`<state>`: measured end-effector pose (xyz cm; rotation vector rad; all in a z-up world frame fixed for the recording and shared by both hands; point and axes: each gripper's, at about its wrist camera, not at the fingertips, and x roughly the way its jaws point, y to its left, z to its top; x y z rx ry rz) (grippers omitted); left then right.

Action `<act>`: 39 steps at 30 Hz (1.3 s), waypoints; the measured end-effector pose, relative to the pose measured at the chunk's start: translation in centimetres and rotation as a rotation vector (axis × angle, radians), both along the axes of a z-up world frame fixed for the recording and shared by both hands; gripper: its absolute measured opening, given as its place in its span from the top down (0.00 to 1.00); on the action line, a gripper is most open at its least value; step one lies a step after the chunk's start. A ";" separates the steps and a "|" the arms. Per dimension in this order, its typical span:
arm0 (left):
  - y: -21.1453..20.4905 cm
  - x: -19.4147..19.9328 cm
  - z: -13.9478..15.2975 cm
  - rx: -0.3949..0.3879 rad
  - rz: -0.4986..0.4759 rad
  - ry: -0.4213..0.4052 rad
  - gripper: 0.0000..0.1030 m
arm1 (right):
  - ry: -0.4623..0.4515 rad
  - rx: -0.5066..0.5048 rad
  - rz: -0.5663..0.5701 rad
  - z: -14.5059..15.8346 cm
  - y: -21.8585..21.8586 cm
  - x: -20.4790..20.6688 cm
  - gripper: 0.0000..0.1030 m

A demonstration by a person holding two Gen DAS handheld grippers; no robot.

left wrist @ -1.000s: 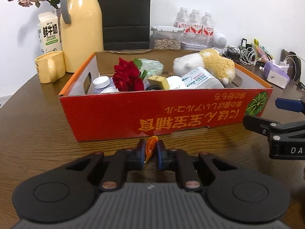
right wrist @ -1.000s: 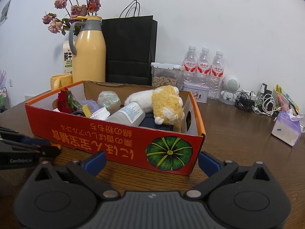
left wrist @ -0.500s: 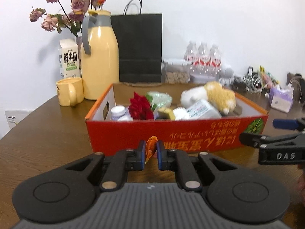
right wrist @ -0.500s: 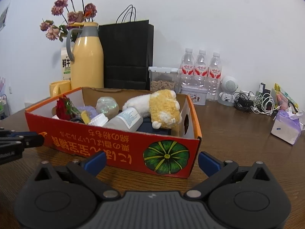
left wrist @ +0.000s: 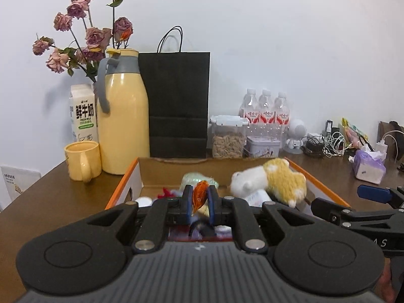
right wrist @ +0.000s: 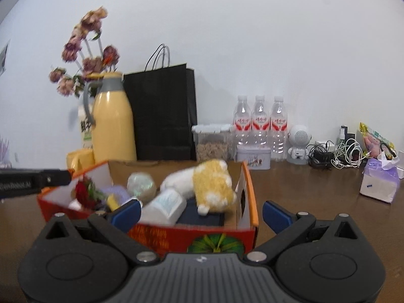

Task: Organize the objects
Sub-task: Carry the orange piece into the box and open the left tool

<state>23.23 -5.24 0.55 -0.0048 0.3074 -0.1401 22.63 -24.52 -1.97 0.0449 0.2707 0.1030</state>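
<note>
From the left wrist view, the left gripper [left wrist: 199, 202] is clamped on a small orange wrapped piece [left wrist: 200, 195], glossy and crinkled, pinched upright between the blue-lined pads, in front of the open cardboard box [left wrist: 126, 184] with orange edges. Inside the box lie a yellow-and-white plush toy [left wrist: 275, 183], a pale green bundle [left wrist: 192, 178] and a few white caps half hidden behind the fingers. Behind the box stand a yellow mug [left wrist: 82, 160], a yellow thermos jug [left wrist: 122, 126], a milk carton [left wrist: 83, 113], dried roses [left wrist: 85, 40], a black paper bag [left wrist: 178, 106], a clear jar of seeds [left wrist: 228, 139] and three water bottles [left wrist: 265, 111]; the right gripper [left wrist: 358, 202] reaches in from the right edge. From the right wrist view, the right gripper [right wrist: 200, 213] has its jaws wide apart and empty, framing the box's [right wrist: 248, 197] near right corner, whose red front wall bears a green pumpkin print [right wrist: 216, 245]. The plush toy [right wrist: 209, 184] lies over a white bottle [right wrist: 164, 205] and a dark flat item; a red rose [right wrist: 84, 193] sits at the box's left end. The left gripper's finger [right wrist: 32, 179] crosses the left edge above the box, blurred, its orange piece not discernible here. A tissue pack [right wrist: 380, 184] and tangled cables [right wrist: 338, 154] lie on the wooden table [right wrist: 315, 192] to the right.
</note>
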 end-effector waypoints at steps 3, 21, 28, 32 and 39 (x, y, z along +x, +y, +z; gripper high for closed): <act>-0.6 1.6 0.2 0.002 -0.005 -0.001 0.88 | -0.009 0.018 -0.018 0.3 -0.2 1.2 0.00; -1.3 3.8 -1.1 0.009 0.040 -0.047 0.07 | 0.007 -0.009 -0.044 -0.2 -0.5 3.1 0.00; -0.8 2.9 -0.3 -0.014 0.072 -0.079 0.00 | 0.010 -0.017 -0.038 -0.3 -0.3 2.7 0.00; -0.4 2.4 0.2 -0.023 0.080 -0.081 0.00 | 0.001 -0.031 -0.029 -0.2 -0.1 2.2 0.00; 0.9 -0.1 1.4 -0.018 0.066 -0.091 0.00 | -0.040 -0.072 -0.017 1.3 0.6 0.1 0.00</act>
